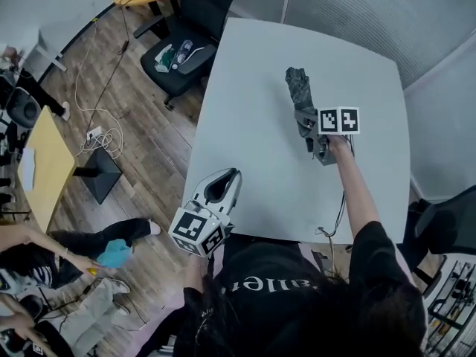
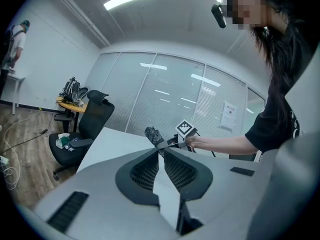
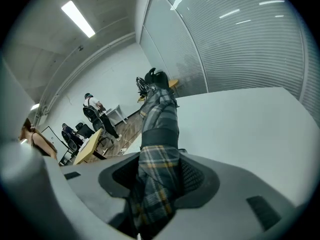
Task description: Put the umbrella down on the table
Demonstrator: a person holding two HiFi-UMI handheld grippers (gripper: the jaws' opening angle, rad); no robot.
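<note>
A: Table (image 1: 245,117), free room?
B: Mostly bare. Only blocker on top is the umbrella (image 1: 299,88) in R gripper (image 1: 306,121), mid-right. Widest bare stretch is to its left.
A: Near edge?
B: L gripper (image 1: 227,178) sits at near-left corner. Cable (image 1: 325,232) runs along R arm to the edge.
A: Around the table?
B: Chair (image 1: 186,47) tight vs far-left edge, clutter on seat. Glass wall (image 1: 357,13) close along far and right sides, narrow gap. 2nd chair (image 1: 446,225) near-right. Left side: open floor (image 1: 156,155) w/ cords (image 1: 104,136).
</note>
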